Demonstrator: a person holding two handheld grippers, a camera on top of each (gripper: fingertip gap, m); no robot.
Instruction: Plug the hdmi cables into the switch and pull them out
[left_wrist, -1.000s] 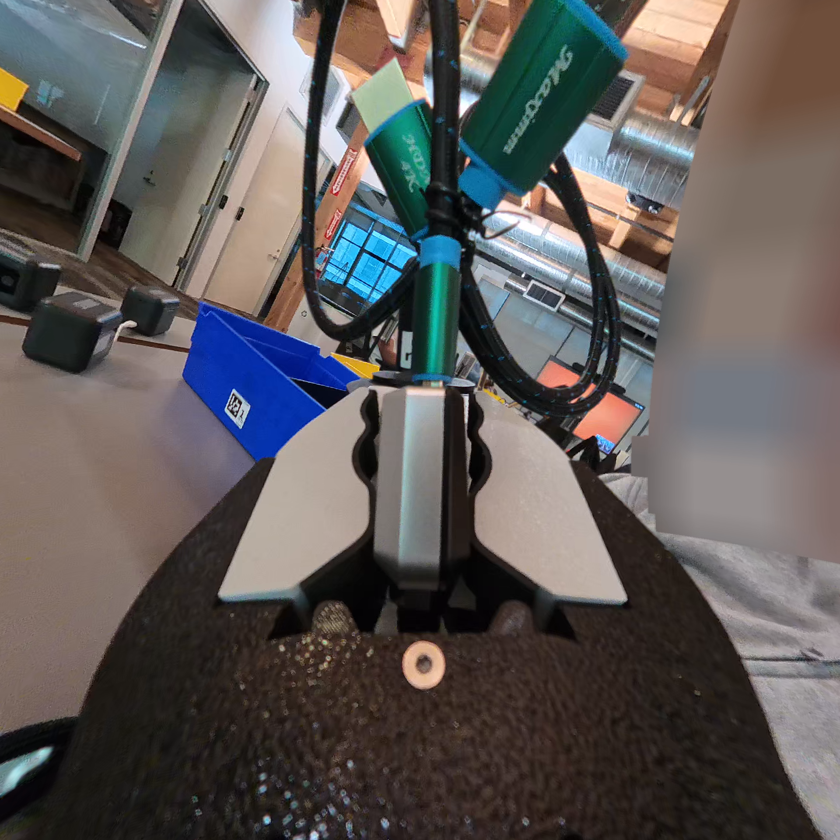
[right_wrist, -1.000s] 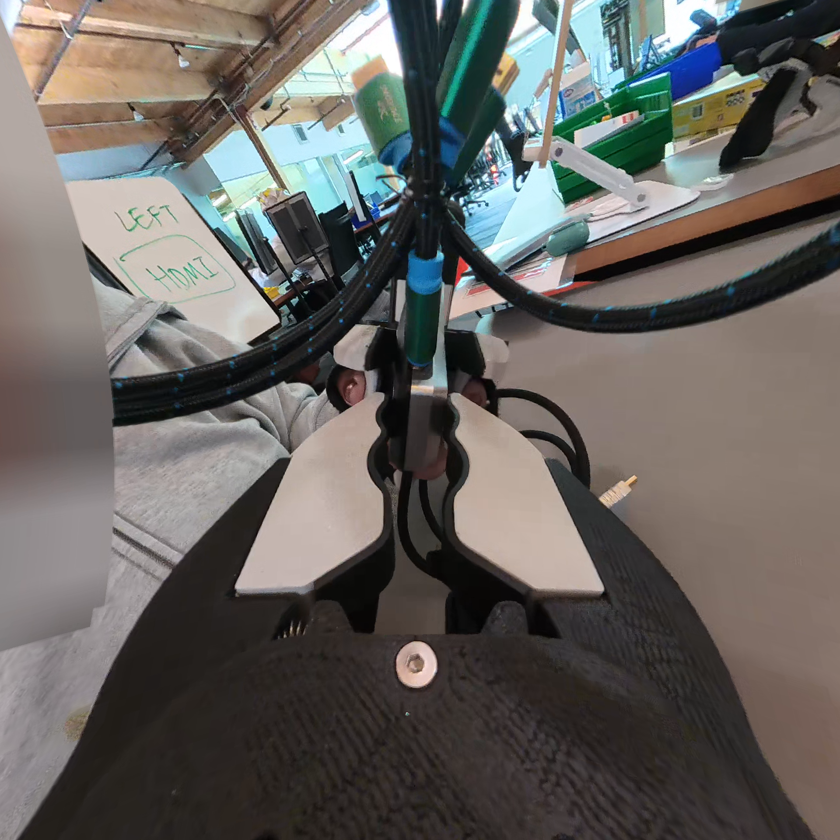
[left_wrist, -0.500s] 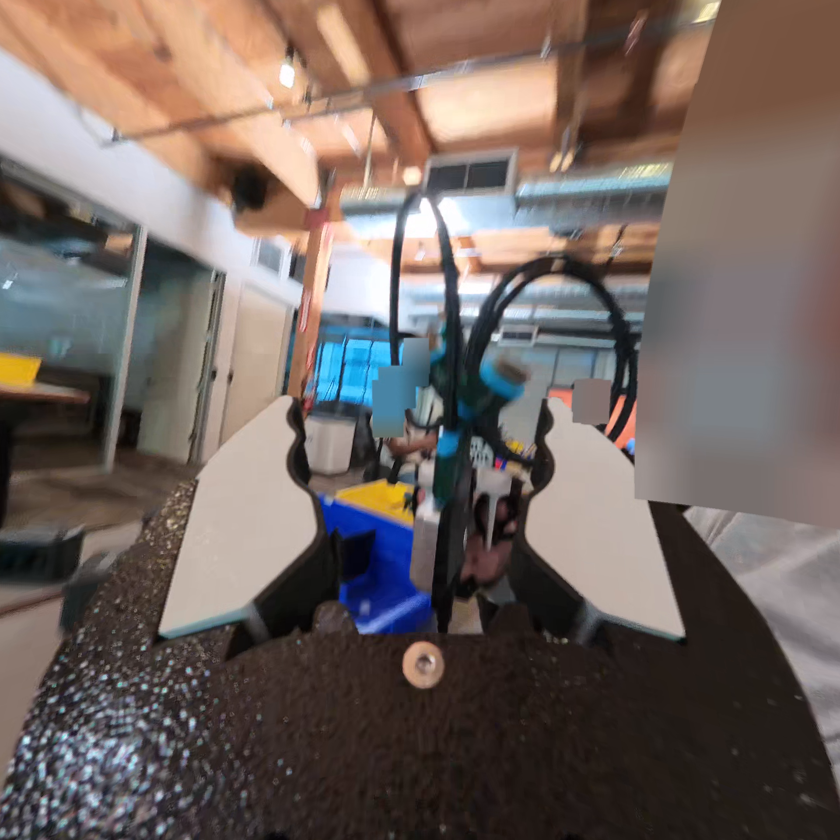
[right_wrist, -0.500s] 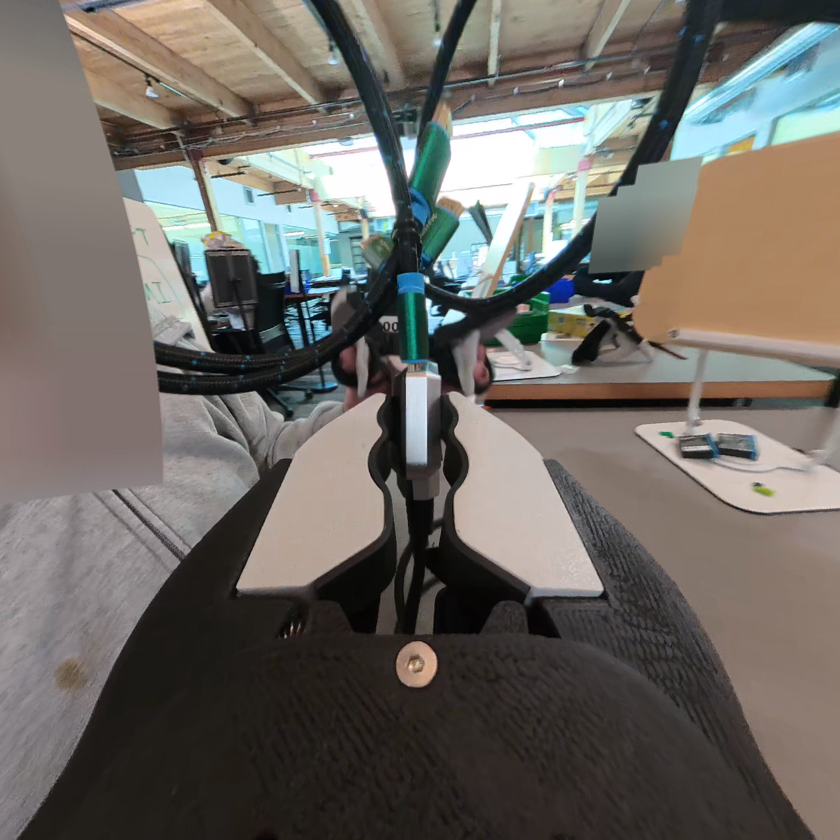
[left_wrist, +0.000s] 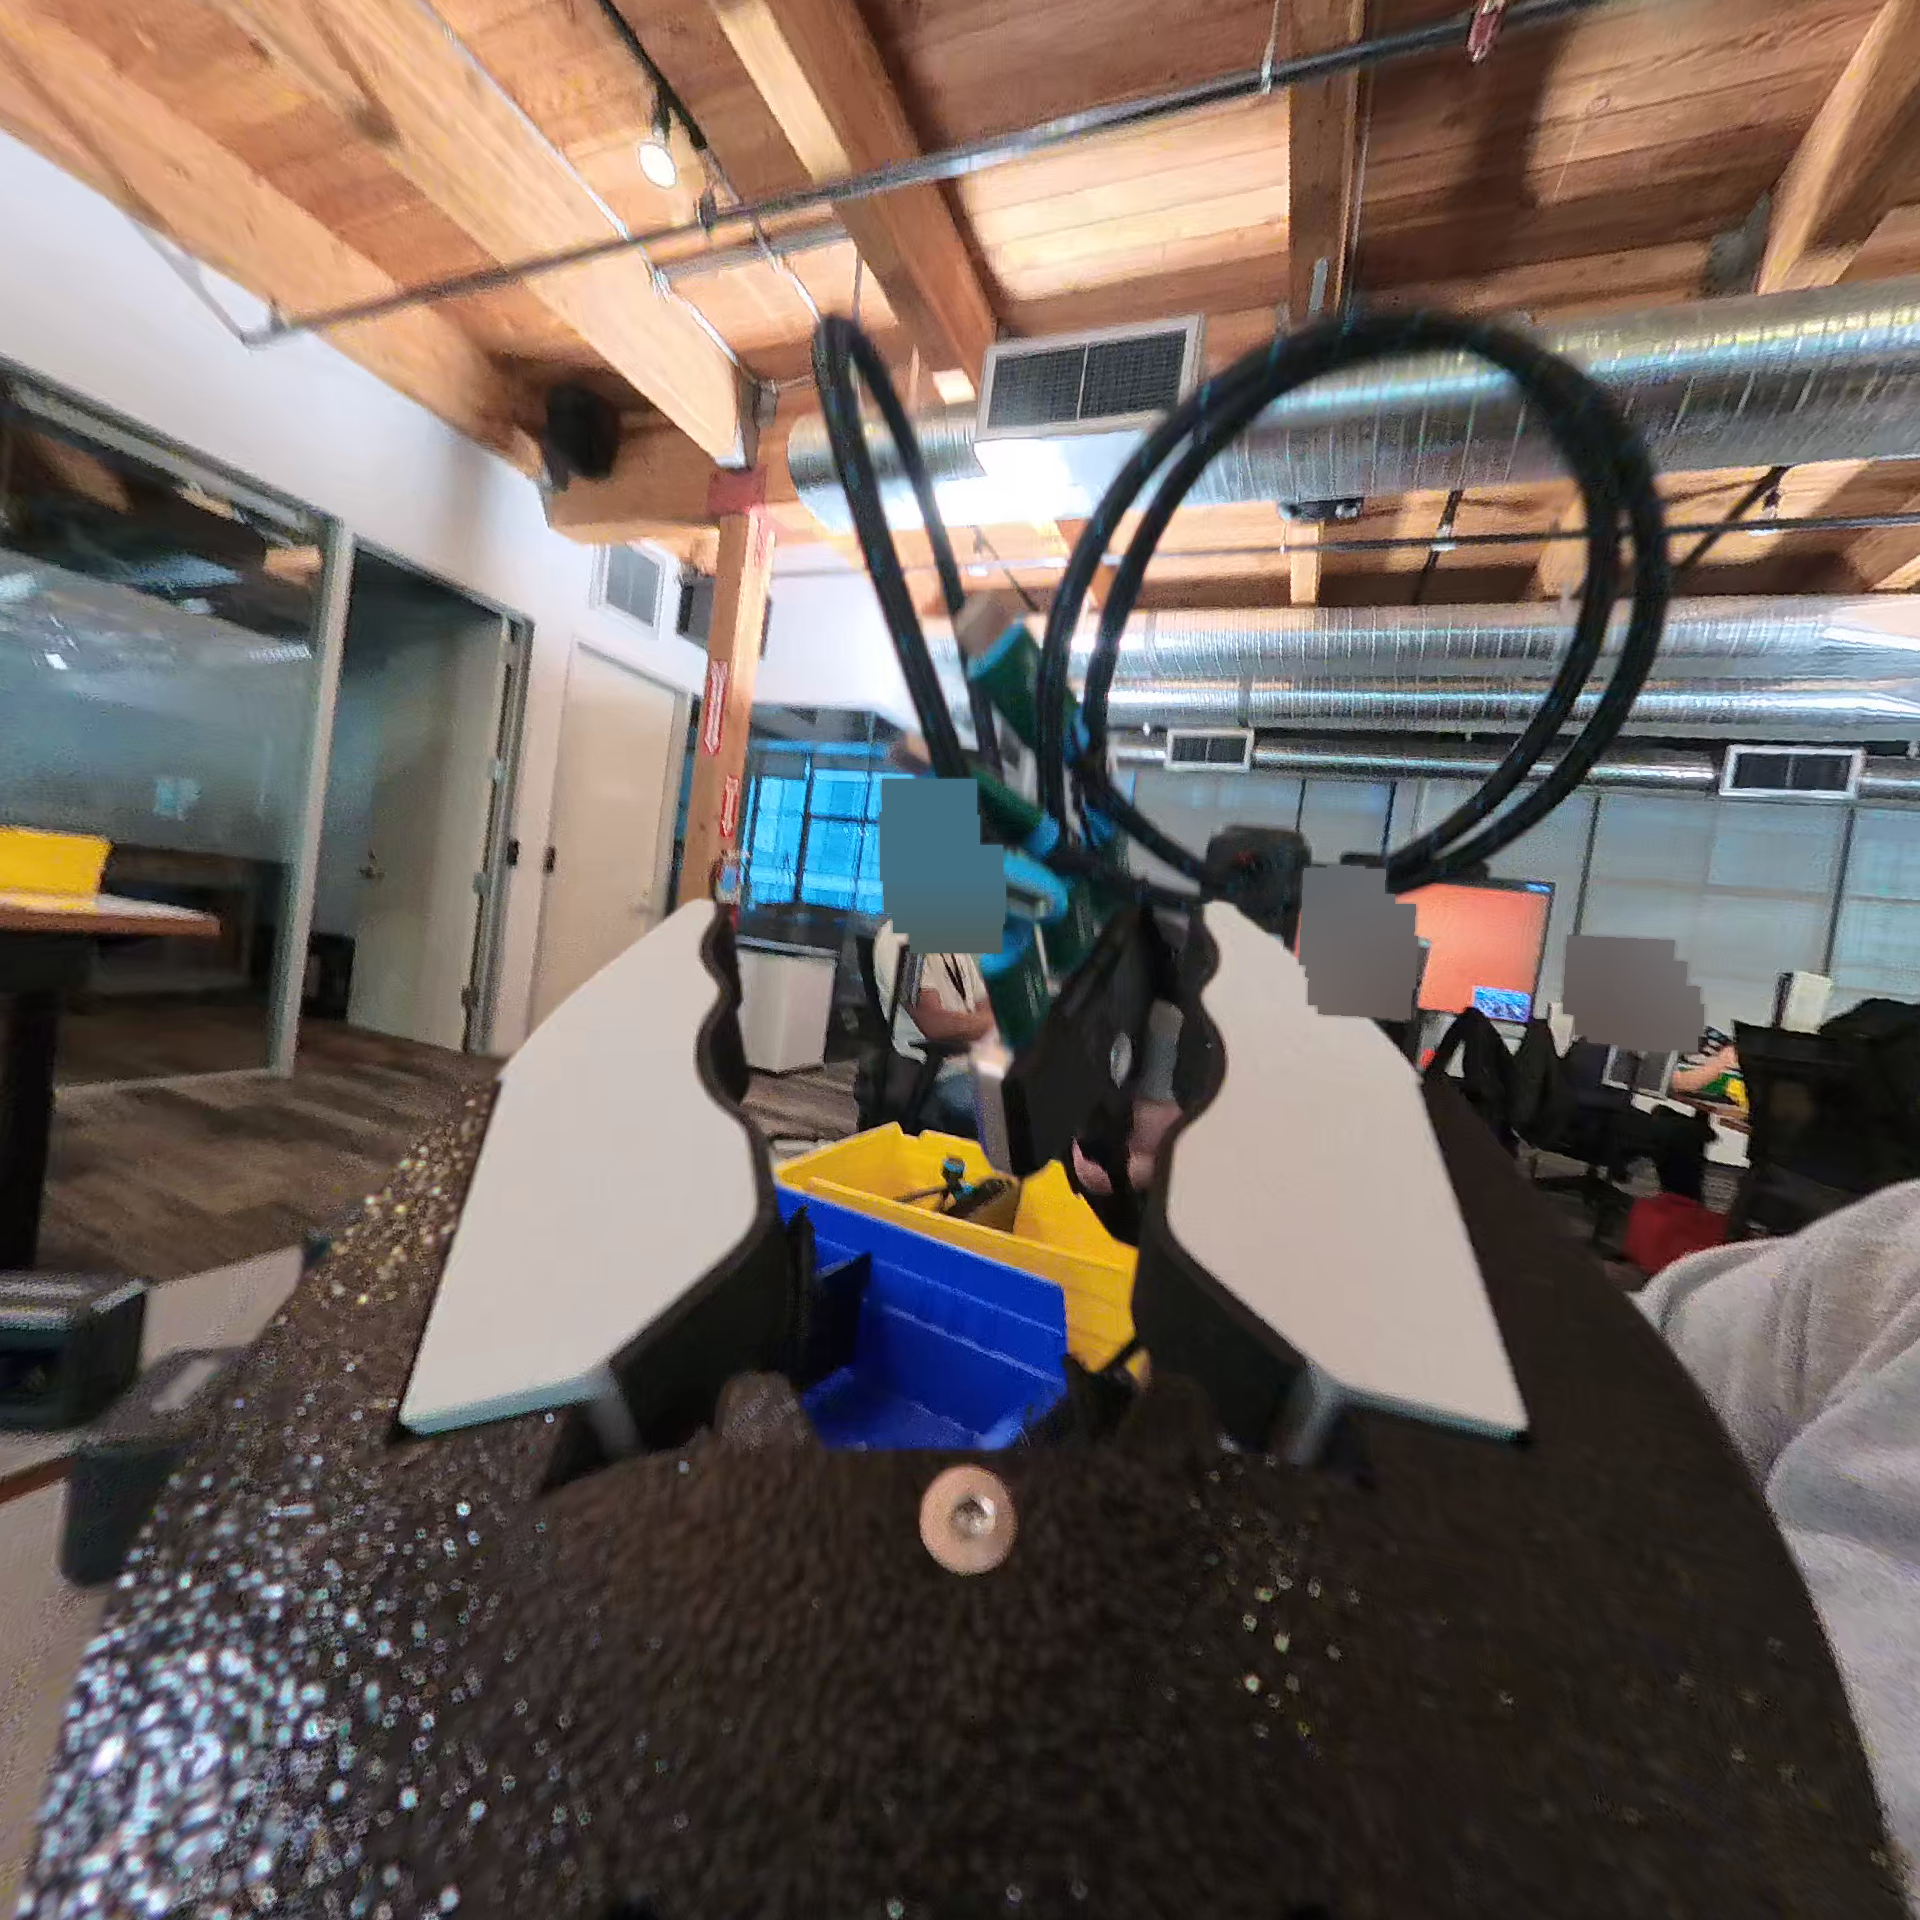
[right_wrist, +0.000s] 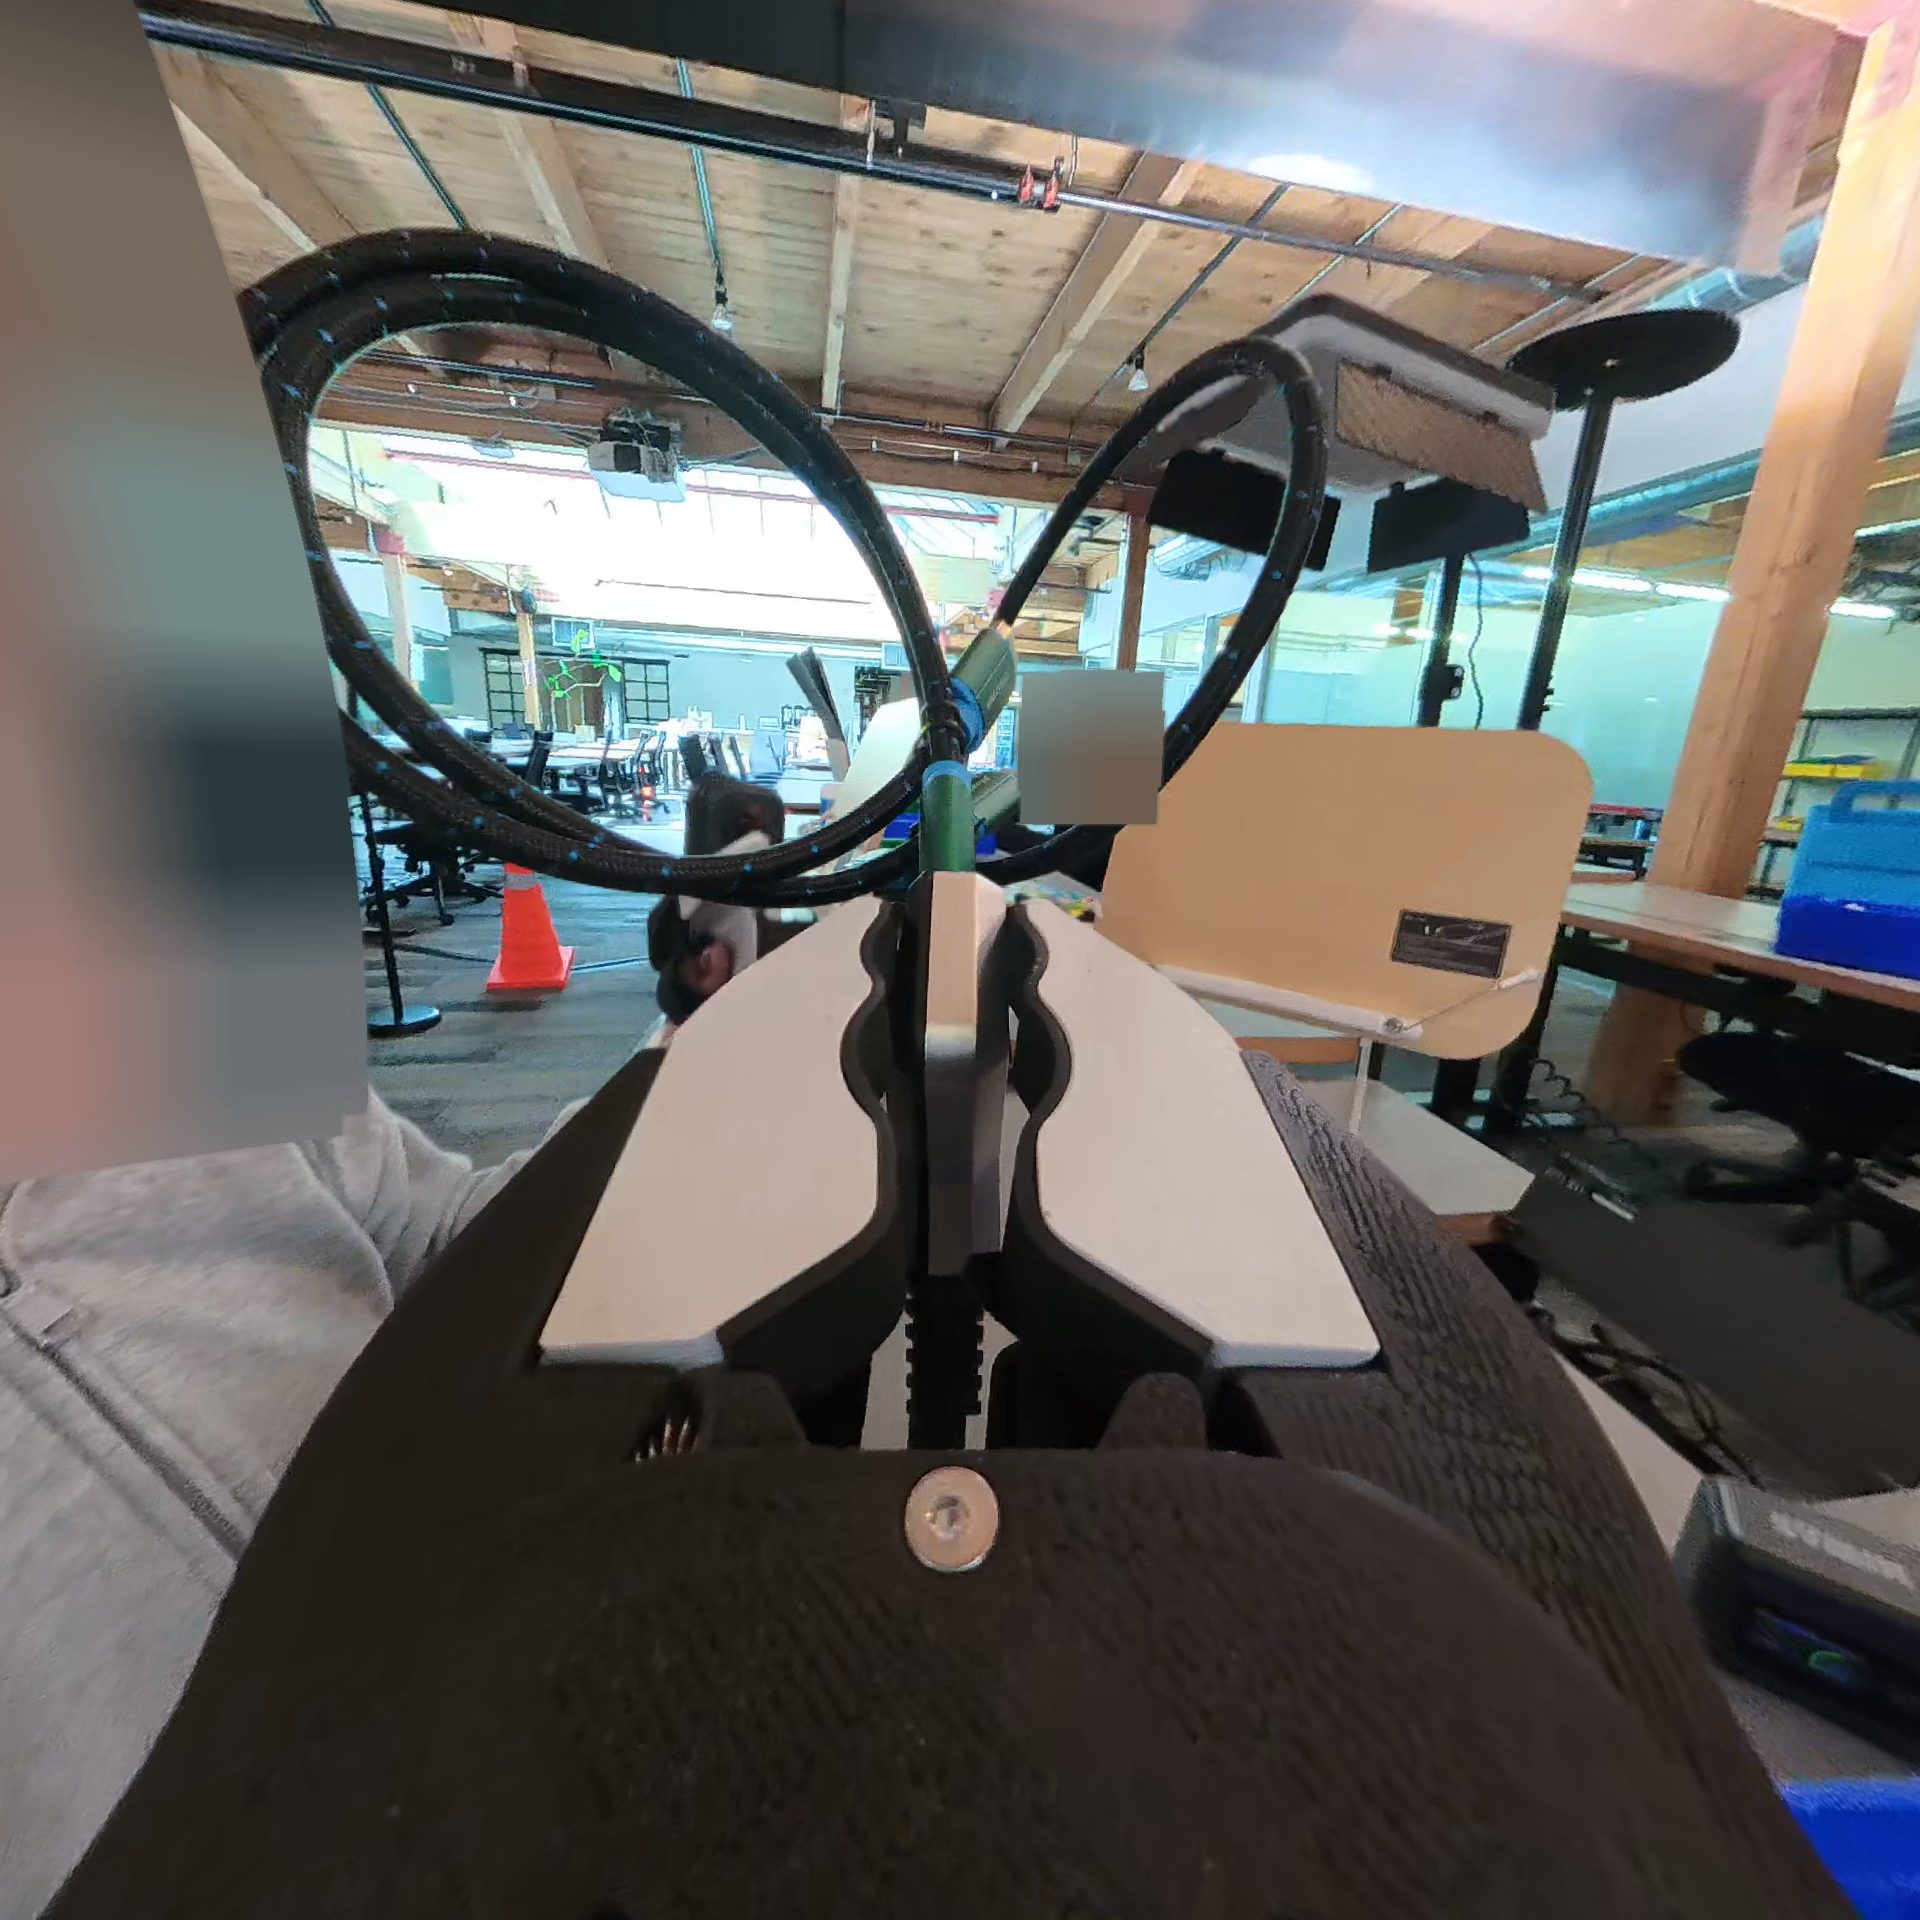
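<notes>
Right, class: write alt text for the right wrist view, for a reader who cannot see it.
The right tool is clamped on a silver adapter block with a green plug in its tip. A black braided cable loops above it, before an open office with an orange cone.

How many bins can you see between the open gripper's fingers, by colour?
Blue bin: 1
Yellow bin: 1
Total: 2

Open-plan office and workshop: exposed timber ceiling (left_wrist: 1091, 156), metal ducts (left_wrist: 1714, 374), office chairs (right_wrist: 623, 779), glass-walled rooms (left_wrist: 156, 707), parts bins (left_wrist: 935, 1320), traffic cone (right_wrist: 528, 930).
</notes>
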